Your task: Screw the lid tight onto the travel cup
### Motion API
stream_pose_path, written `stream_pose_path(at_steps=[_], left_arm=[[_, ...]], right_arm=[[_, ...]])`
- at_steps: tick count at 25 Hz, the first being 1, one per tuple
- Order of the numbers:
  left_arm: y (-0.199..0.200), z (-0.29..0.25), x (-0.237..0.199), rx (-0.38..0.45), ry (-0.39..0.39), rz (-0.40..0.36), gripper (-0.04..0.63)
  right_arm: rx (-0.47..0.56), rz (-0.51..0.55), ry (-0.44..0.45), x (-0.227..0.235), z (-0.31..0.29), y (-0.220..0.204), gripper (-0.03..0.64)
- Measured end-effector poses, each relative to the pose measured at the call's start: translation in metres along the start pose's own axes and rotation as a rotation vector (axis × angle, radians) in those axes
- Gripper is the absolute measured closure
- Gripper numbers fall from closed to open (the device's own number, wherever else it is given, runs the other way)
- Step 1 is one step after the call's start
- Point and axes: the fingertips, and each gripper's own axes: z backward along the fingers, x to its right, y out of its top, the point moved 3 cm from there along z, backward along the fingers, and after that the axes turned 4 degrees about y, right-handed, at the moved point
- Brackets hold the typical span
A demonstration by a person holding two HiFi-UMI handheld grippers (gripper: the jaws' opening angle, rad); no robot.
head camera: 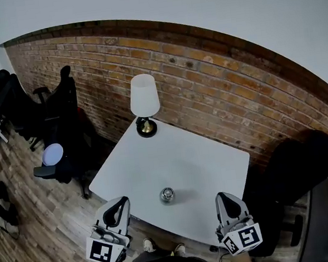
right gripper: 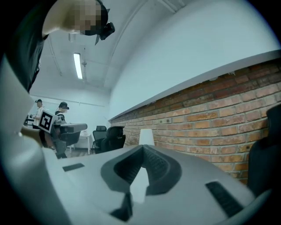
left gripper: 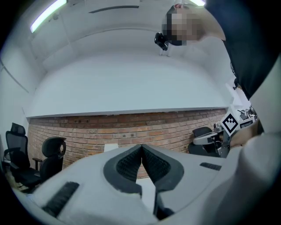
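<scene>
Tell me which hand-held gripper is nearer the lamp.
Left. The left hand-held gripper is at the table's near left edge, the lamp beyond it; the right hand-held gripper is at the near right edge, farther off.

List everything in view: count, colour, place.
table: one, white, centre of the head view.
travel cup: one, silvery, on the table near its front edge.
lamp: one, white shade, brassy base, table's far corner.
brick wall: one, reddish-brown, behind the table.
office chairs: at least two, black, left of the table.
floor: one, grey-brown planks, around the table.
left tool: one, white, shut and empty, at the table's near-left edge.
right tool: one, white, shut and empty, at the near-right edge.
</scene>
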Motion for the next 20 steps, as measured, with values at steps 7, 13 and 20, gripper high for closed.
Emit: stream_pose_path(at_steps=[7, 13, 20], left_arm=[[-0.003, 0.019, -0.012, -0.029, 0.031, -0.004, 0.571], [-0.006, 0.016, -0.019, -0.017, 0.030, 0.008, 0.571], [-0.007, 0.010, -0.023, -0.011, 0.001, 0.016, 0.571]], right_arm=[[0.025, 0.027, -0.021, 0.000, 0.001, 0.017, 0.603], [0.012, 0.066, -0.037, -0.005, 0.002, 0.018, 0.603], [0.011, 0.103, -0.009, -0.024, -0.008, 0.020, 0.604]])
